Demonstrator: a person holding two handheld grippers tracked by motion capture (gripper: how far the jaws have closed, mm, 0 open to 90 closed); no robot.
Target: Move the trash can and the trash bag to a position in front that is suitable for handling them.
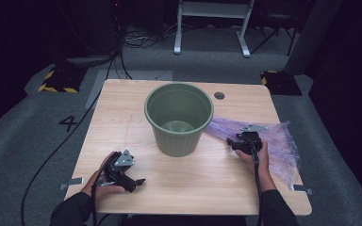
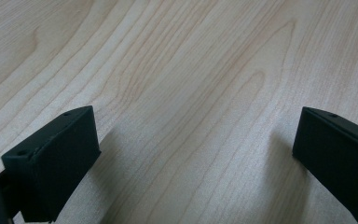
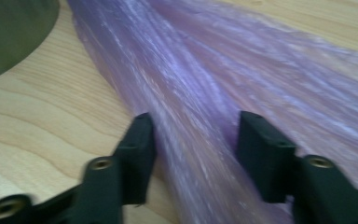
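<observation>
Nearest the person, the left gripper (image 1: 139,181) lies low on the table (image 1: 122,117) near its front-left edge, held by the left hand (image 1: 104,181). In the left gripper view its jaws stand wide apart w/ bare wood between them, nothing held or touched. Further in, on the right side, the right gripper (image 3: 193,140) sits over the purple plastic bag (image 3: 205,84); jaws approx. half open, straddling a bunched strip of the film. Pads look just beside the plastic, not clearly pinching it; the view is blurred. In the high view the bag (image 1: 273,141) lies flat on the table's right part, its narrow end reaching to the green bucket (image 1: 179,117). The bucket stands upright mid-table, beyond both grippers.
</observation>
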